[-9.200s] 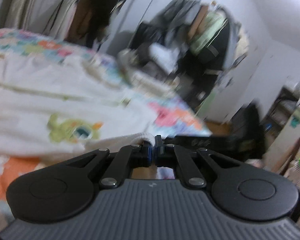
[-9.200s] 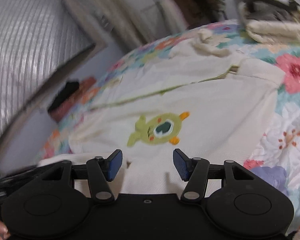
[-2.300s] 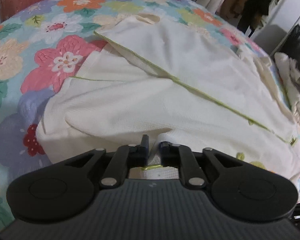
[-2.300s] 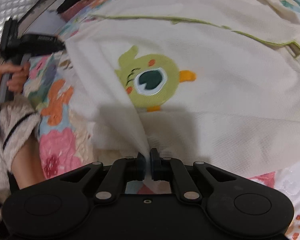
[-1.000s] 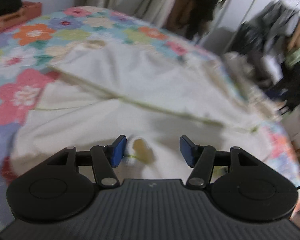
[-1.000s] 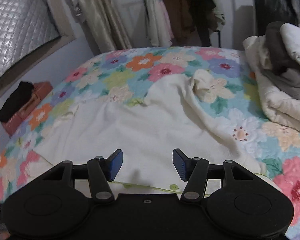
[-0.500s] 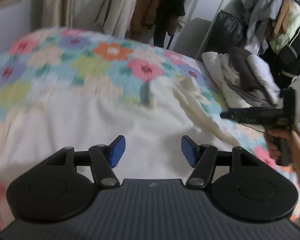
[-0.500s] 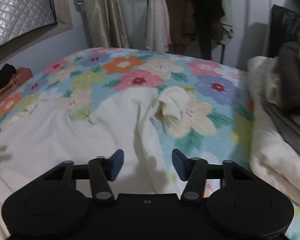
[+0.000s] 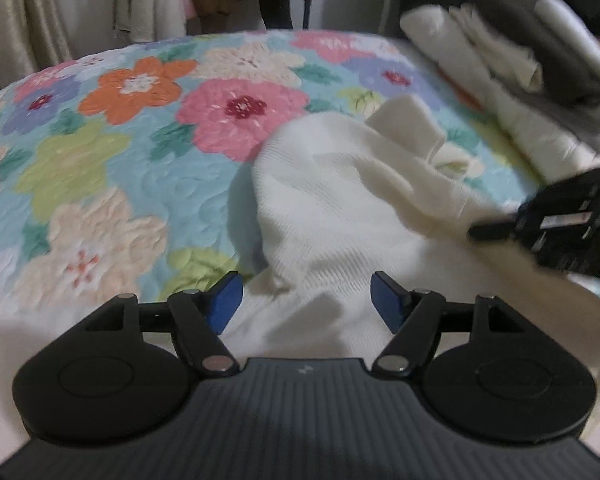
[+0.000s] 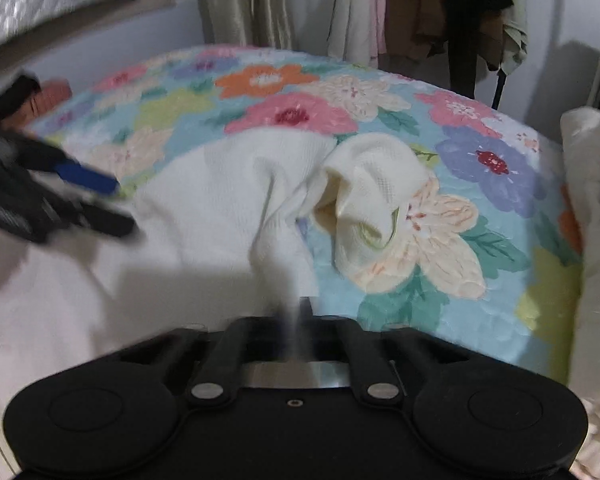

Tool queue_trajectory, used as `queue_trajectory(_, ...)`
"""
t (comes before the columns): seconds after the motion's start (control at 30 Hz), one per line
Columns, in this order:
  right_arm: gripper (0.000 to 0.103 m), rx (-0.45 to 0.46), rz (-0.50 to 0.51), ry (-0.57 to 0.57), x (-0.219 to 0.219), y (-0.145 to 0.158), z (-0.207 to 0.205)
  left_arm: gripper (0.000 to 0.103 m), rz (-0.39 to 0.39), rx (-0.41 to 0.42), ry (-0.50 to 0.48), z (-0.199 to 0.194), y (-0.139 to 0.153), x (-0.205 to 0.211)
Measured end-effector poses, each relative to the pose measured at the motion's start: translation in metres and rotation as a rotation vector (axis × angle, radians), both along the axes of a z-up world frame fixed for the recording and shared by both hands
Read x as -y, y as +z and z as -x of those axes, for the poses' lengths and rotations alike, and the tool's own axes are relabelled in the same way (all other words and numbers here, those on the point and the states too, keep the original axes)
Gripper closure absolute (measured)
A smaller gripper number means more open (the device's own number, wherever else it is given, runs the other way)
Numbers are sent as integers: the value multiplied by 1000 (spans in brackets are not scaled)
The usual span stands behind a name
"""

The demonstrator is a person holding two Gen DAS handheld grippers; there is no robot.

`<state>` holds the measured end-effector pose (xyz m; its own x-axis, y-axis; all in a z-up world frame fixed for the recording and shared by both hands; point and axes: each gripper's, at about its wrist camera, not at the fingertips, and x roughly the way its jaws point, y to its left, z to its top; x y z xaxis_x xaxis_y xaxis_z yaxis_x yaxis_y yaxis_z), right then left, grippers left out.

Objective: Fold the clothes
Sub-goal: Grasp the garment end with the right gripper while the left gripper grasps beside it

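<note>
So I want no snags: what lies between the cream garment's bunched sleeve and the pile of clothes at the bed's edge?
Only bare floral bedspread, seen in the right wrist view, between sleeve and pile.

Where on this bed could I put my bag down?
Bare flowered bedspread lies between the cream garment and the hanging clothes at the far edge. The side by the pile of laundry is crowded, and the near part is covered by the garment and both grippers.

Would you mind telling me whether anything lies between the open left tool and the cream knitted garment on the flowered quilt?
Nothing visible does: the left tool hangs open directly over the cream knitted garment, with only bare fabric between its blue pads.
</note>
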<state>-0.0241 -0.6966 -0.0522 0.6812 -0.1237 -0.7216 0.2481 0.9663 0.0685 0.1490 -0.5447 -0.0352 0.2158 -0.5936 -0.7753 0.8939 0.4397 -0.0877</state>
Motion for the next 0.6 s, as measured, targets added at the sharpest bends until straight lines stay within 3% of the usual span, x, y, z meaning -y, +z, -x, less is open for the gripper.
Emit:
queue_trajectory(0.07, 100, 78, -27, -50, 14, 2, 5, 101, -51, 4, -77, 4, -5, 18)
queue_trajectory(0.13, 101, 155, -23, -117, 27, 10, 16, 101, -43, 49, -82, 12, 4, 27)
queue_trajectory(0.27, 101, 277, 45, -171, 39, 44, 42, 101, 85, 42, 7, 2, 33, 35)
queue_trajectory(0.3, 101, 261, 31, -162, 43, 46, 41, 101, 85, 24, 29, -3, 33, 40)
queue_trajectory(0.37, 101, 202, -2, -166, 52, 37, 38, 101, -14, 25, 69, -11, 19, 52)
queue_trajectory(0.43, 101, 115, -69, -157, 59, 20, 33, 101, -114, 13, 50, -12, 1, 59)
queue_trajectory(0.5, 100, 27, -129, -107, 63, 4, 29, 98, -118, -20, 30, -8, -5, 56)
queue_trajectory(0.53, 93, -9, -164, -86, 65, -2, 30, 94, -96, -33, 36, -7, -3, 54)
queue_trajectory(0.57, 82, -44, -199, -65, 67, -7, 30, 78, -74, -46, 43, -6, 0, 51)
queue_trajectory(0.6, 72, -78, -233, -45, 69, -13, 31, 54, -28, -62, 51, -7, 6, 50)
